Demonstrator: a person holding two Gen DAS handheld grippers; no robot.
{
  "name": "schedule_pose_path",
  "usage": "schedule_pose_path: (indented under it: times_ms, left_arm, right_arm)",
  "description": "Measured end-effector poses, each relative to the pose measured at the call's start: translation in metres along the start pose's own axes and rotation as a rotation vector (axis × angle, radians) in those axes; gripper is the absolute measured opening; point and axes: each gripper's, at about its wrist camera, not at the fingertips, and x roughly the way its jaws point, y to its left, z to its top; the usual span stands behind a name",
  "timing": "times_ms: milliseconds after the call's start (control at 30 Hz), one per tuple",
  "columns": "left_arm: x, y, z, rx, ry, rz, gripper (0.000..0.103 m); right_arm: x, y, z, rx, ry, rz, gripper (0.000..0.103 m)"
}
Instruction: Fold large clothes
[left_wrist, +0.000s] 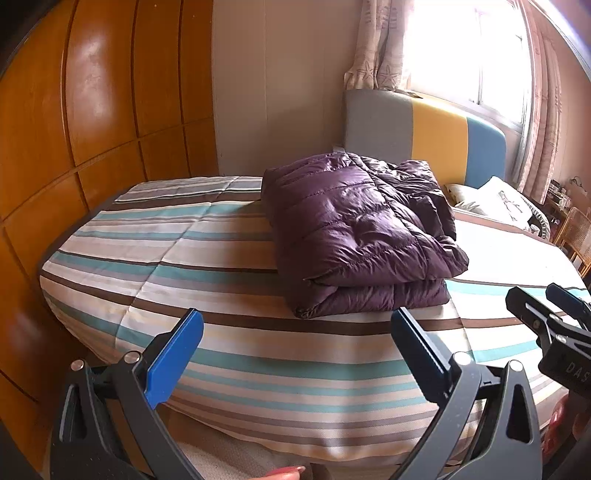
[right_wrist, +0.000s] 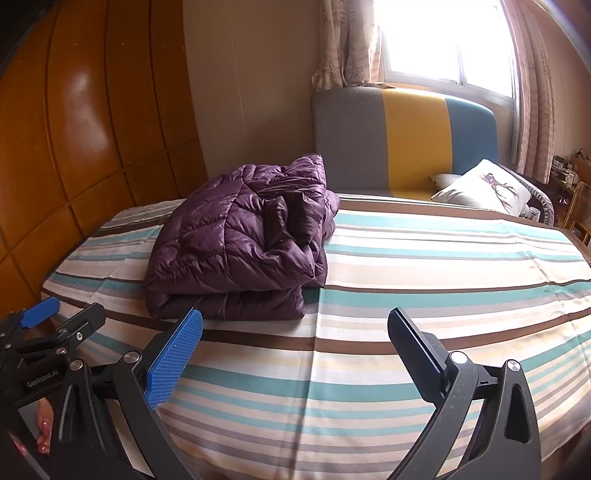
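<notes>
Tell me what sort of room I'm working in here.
Most likely a home bedroom: a bed with a striped brown, teal and cream cover, a grey, yellow and blue padded headboard with white pillows, and a glossy wooden wardrobe alongside.

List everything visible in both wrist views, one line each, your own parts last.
puffer jacket: one, purple, folded in a bundle on the bed, nearer the wardrobe side.
bedspread: one, striped white, teal, brown and grey, covering the bed.
headboard: one, grey, yellow and blue panels, at the far end of the bed.
pillows: two, white and pale, by the headboard's blue end.
wardrobe: one, glossy orange-brown wood, along the left wall.
curtains: pale patterned, flanking the bright window.
chair: one, cane, far right.
left gripper: black with blue pads, jaws open, empty.
right gripper: same, jaws open, empty.
</notes>
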Motion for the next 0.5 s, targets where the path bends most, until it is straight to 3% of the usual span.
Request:
schedule_pose_path:
  times_ms: [500]
  left_arm:
    - [0.0023,0.0014,-0.0005,-0.005,0.003,0.003,0.101]
  right_arm:
    - [0.0046,0.0040,-0.0016,0.000,0.013,0.004,0.100]
